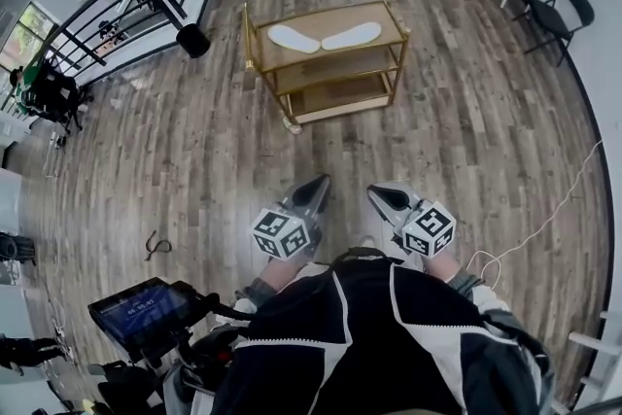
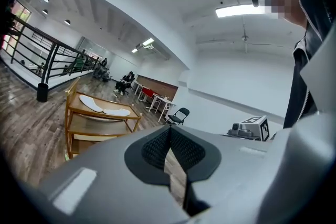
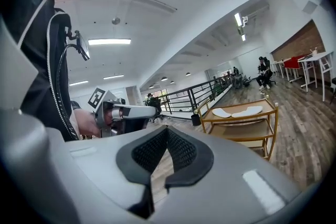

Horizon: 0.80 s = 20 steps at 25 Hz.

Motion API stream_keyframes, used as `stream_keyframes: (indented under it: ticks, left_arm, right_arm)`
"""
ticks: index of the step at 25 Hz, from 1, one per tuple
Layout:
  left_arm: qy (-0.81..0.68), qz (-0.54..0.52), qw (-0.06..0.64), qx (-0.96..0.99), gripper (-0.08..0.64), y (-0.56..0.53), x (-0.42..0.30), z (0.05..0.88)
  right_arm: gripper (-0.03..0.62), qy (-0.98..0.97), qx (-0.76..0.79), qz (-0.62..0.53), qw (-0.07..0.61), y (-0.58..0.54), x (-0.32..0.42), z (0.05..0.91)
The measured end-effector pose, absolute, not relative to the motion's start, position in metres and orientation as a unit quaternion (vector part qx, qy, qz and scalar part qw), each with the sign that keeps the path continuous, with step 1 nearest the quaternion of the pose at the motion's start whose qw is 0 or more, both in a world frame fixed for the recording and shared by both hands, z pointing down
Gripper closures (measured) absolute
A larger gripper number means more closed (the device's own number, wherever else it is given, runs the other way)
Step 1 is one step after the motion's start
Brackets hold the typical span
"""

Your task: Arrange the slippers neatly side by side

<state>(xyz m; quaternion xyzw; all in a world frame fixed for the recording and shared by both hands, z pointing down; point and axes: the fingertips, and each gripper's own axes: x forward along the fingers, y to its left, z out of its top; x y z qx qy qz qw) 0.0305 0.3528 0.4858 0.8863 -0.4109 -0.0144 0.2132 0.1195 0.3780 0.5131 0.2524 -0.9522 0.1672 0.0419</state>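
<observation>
— where are the slippers?

— on the top shelf of the gold cart [image 1: 330, 55], out on the wooden floor. the left slipper [image 1: 293, 38] runs toward the shelf's left edge and the right slipper [image 1: 352, 36] toward its right edge. they lie end to end in a shallow v, inner ends meeting near the middle of the shelf. i can't tell from here whether those ends touch.

— and the person's grippers?

— well short of the cart, held out in front of the body over bare floor. the left gripper [image 1: 322, 180] and the right gripper [image 1: 373, 192] are side by side with a gap between them, tips pointing toward the cart.

— is either one holding anything?

— no. both are clenched, pads pressed together with nothing between them.

— anything else near the cart?

— a black bin [image 1: 193, 40] by the railing off its left side, and a folding chair [image 1: 561, 15] by the far wall.
</observation>
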Motion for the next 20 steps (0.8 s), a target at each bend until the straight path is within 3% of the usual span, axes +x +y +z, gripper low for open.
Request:
stream_keyframes:
  ticks: [8, 20]
  left_arm:
    - [-0.406, 0.008, 0.205, 0.891, 0.543, 0.335, 0.054, 0.491]
    - [-0.378, -0.002, 0.216, 0.9, 0.543, 0.241, 0.032, 0.506]
  right_arm:
    - [0.588, -0.95, 0.255, 0.177, 0.042, 0.351, 0.144, 0.519]
    - [0.588, -0.949, 0.256, 0.171, 0.068, 0.263, 0.111, 0.528]
